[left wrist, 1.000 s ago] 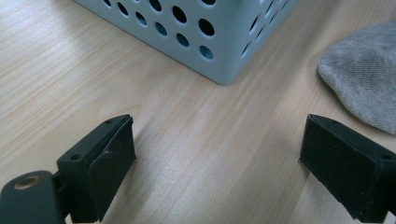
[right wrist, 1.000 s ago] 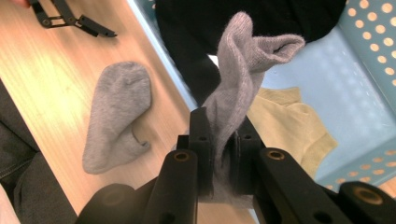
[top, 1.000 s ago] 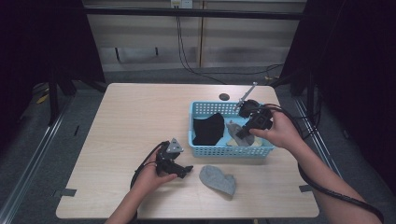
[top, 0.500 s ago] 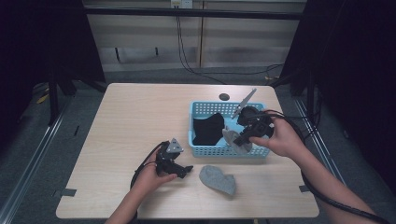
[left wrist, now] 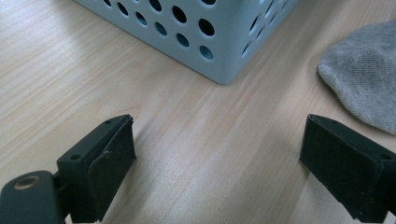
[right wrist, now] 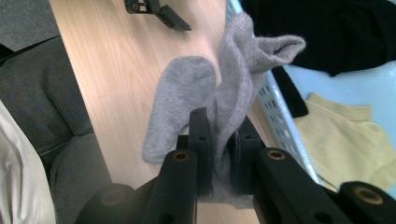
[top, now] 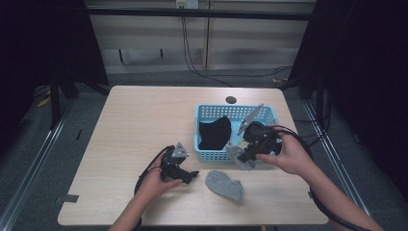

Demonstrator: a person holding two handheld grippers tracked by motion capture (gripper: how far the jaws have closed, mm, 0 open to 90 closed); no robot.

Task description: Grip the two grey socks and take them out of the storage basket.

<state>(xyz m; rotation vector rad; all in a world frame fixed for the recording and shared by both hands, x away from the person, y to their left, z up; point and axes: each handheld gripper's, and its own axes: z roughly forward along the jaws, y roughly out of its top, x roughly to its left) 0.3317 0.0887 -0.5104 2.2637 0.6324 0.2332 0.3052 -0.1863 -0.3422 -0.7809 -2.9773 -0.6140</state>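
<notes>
A grey sock (right wrist: 243, 70) is pinched in the right tongs (top: 246, 156) over the basket's (top: 211, 155) six o'clock rim; its mate (top: 224, 184) lies at seven o'clock. The left tongs (top: 190, 176) are spread, nearer that mate.

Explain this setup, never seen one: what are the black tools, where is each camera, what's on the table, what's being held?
No robot here: a person holds a hand-operated two-finger gripper in each hand. The high view looks down from above the person's side; the other two cameras ride on the grippers and look along their fingers.

On the wooden table stands a blue perforated basket with a black garment and, in the right gripper view, a yellow one inside. One grey sock lies flat in front of the basket.

The right gripper is shut on a second grey sock, lifted over the basket's front edge. The left gripper sits low over the table, fingers wide open, nothing between them.
</notes>
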